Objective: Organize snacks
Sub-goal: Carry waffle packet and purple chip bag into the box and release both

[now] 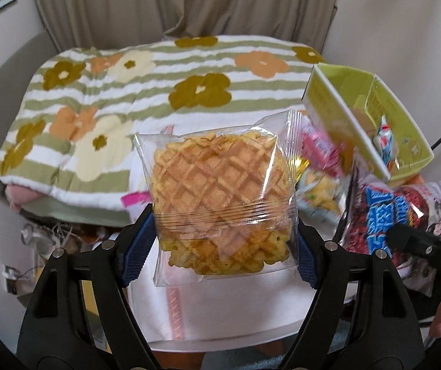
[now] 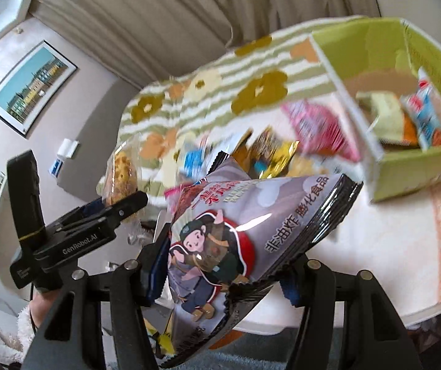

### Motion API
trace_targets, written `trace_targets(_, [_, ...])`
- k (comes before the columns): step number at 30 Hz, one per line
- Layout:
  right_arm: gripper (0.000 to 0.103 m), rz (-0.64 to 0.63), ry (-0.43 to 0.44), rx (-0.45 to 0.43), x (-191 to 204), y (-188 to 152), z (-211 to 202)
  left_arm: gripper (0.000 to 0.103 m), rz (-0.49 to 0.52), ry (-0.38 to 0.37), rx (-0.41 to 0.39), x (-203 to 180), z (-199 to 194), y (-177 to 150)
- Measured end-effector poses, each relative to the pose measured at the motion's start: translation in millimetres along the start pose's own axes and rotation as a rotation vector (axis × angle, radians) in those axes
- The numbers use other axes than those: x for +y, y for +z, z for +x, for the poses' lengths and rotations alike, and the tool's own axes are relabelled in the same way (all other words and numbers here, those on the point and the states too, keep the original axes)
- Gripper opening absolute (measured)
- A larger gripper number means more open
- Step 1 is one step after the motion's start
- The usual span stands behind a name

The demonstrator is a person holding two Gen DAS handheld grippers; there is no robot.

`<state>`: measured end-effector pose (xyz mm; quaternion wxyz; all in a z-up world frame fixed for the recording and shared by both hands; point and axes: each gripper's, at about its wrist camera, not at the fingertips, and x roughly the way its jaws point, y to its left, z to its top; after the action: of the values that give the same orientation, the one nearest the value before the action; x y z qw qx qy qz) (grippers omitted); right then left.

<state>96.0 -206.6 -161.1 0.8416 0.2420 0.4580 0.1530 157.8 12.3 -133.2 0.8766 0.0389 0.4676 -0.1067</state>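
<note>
A waffle in a clear wrapper (image 1: 220,191) hangs in the air, and my left gripper (image 1: 223,246) is shut on its lower part, blue pads pressing both sides. My right gripper (image 2: 220,265) is shut on a grey puffed-snack bag (image 2: 239,234) with a cartoon figure, held tilted above the table. From the left wrist view that bag (image 1: 384,212) shows at the right, a finger of the right gripper (image 1: 421,246) across it. In the right wrist view the left gripper (image 2: 121,206) and the waffle (image 2: 121,172) appear at the left. An open green box (image 1: 405,141) (image 2: 421,166) holds a few packets.
A white round table (image 1: 235,308) (image 2: 374,262) lies below both grippers. Loose packets lie on it beside the box: a pink one (image 1: 322,151) (image 2: 319,126) and a gold one (image 2: 276,154). Behind is a bed with a floral striped blanket (image 1: 158,86) and curtains.
</note>
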Motion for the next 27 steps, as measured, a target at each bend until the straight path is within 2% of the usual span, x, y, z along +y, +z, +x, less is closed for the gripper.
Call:
trace_targets(6, [0.056,-0.063,-0.022,-0.052,-47.1,49.7,-35.3,0.076,-0.023,-0.002,-0.043,-64.5,7.8,40.4])
trace_targets(15, [0.056,-0.109,-0.094,-0.095,-125.7,117.1,-82.1,0.076,-0.032,-0.057,-0.078,-169.8,31.8,103.6])
trace_targets(19, [0.056,-0.107,-0.116,-0.102,-157.2,141.7,-89.8,0.076,-0.012,-0.056,-0.059,-207.7,53.0,126.0])
trace_targets(27, [0.056,-0.059,-0.159,-0.116,-202.0,169.1,-89.1,0.076,0.071,-0.058,0.044,-261.6,112.5,152.4])
